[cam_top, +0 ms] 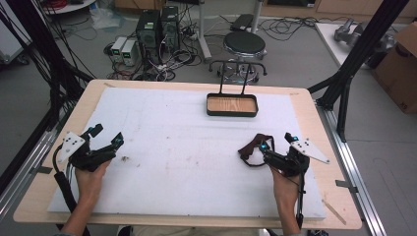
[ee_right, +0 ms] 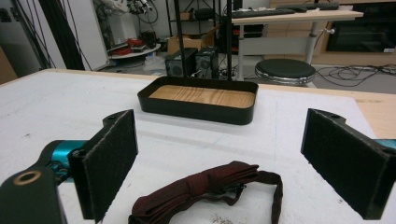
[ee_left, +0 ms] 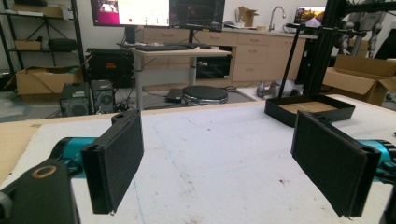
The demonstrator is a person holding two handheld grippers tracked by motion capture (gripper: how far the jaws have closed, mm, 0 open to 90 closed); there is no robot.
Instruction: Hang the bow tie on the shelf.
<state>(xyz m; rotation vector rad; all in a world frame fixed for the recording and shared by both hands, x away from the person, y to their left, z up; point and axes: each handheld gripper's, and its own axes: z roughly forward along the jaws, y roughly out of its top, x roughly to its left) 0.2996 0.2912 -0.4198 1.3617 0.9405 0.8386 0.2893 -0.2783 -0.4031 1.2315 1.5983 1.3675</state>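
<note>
Strap lies loose btwn wide-open, empty right gripper jaws; floppy loop could slip out when pinched; left gripper open, empty too.

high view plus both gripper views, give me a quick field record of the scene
surface: white mat on a wooden table
strap: dark red strap, bunched, on the mat between the right gripper's open jaws, pads not touching it
tray: black tray with a wood-grain floor, at the far side of the mat, nothing in it
right gripper: open, low over the strap
left gripper: open, nothing between its jaws
debris: small crumbs near the left gripper
</note>
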